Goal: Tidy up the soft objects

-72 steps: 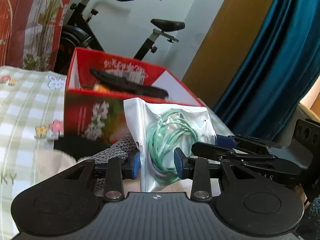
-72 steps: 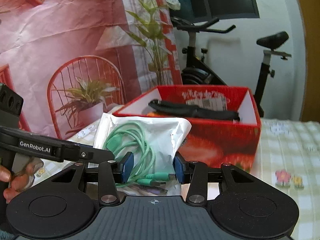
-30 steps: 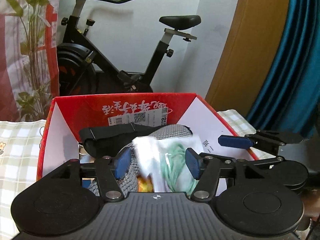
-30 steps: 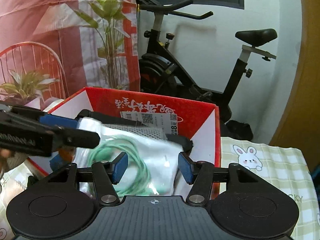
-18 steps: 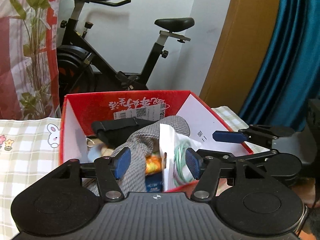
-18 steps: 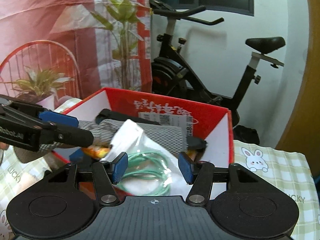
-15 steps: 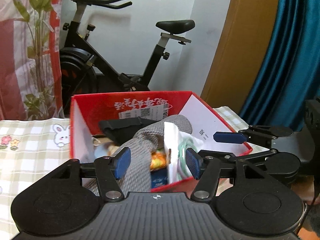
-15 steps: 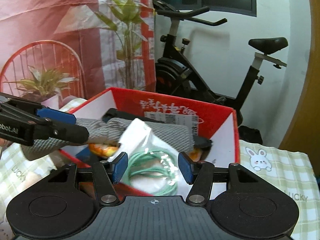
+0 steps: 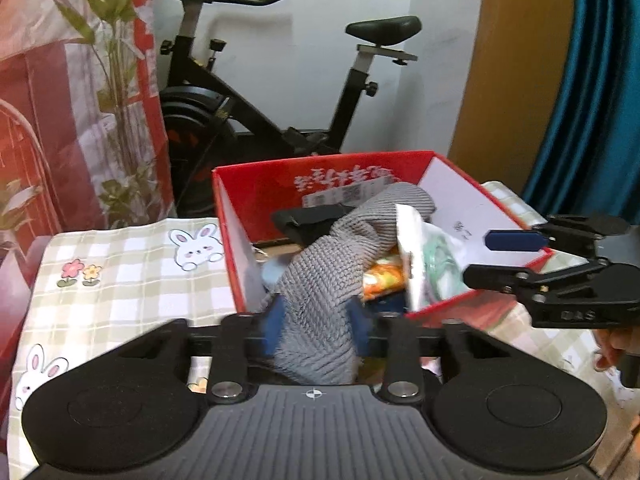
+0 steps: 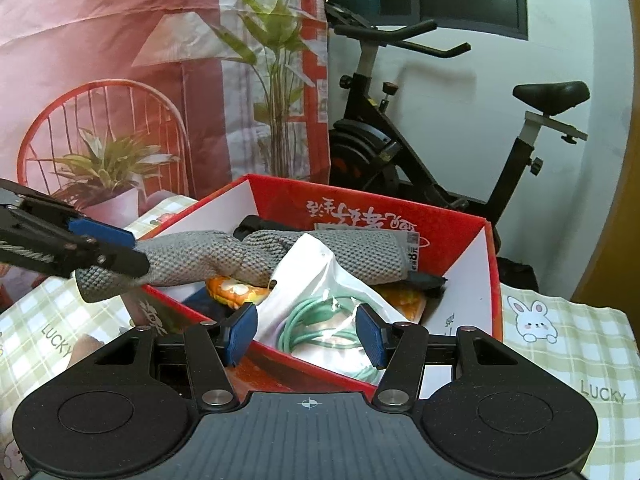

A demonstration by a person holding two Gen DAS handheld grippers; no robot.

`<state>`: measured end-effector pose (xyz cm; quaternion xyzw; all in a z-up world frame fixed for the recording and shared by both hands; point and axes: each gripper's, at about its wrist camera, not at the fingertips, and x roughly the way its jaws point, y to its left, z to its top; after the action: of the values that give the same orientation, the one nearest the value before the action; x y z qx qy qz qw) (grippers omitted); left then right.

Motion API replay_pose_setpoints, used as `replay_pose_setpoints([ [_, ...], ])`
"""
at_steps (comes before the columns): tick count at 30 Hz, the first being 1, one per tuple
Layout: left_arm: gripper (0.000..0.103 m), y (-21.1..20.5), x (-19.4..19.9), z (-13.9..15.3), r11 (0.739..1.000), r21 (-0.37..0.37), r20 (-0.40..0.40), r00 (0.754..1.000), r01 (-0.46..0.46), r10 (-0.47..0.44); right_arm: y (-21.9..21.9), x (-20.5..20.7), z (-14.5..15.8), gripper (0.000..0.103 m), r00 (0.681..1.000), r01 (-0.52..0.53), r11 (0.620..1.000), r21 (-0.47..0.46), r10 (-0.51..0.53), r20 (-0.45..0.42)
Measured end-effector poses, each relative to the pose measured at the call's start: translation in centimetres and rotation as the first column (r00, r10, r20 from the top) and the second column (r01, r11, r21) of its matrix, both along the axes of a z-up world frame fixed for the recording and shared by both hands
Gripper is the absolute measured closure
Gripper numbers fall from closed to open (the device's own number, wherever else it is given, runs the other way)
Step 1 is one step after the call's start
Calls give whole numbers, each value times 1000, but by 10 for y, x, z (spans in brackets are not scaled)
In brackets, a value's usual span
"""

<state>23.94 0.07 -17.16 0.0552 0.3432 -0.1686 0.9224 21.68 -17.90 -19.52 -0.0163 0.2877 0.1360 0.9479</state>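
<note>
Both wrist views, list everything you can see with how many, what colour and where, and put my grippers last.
box: 1, red, white inside, on the tablecloth
cloth: 1, grey knit, draped from the box over its near edge
cable bag: 1, clear with a green cable, in the box
strap: 1, black, at the back of the box
packet: 1, orange, under the cloth
tablecloth: 1, green-white check with bunnies
exercise bike: 1, black, behind the box
curtain: 1, blue, far right
left gripper: closed on the cloth
right gripper: open, near the cable bag
</note>
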Motion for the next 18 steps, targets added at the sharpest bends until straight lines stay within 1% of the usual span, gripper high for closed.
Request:
replay_pose_setpoints([
  [1,87,-1,3,-1,1000,0,-2,1000,-3,3,-1,0,-1,51,1000,0,1000,6,0,-1],
  [4,90,-5,14,-5,1000,-2,-11,1000,-14,14,-2,2,-2,51,1000,-3,1000,18,3,-3],
  [13,90,-32,53,-23,999,-7,-72,997,-40,39,-9,9,-5,52,1000,2,999,47,-1,-9],
  [18,90,-45,67,-36,999,18,-101,994,-49,50,-15,8,-6,52,1000,16,998,56,-16,-13],
])
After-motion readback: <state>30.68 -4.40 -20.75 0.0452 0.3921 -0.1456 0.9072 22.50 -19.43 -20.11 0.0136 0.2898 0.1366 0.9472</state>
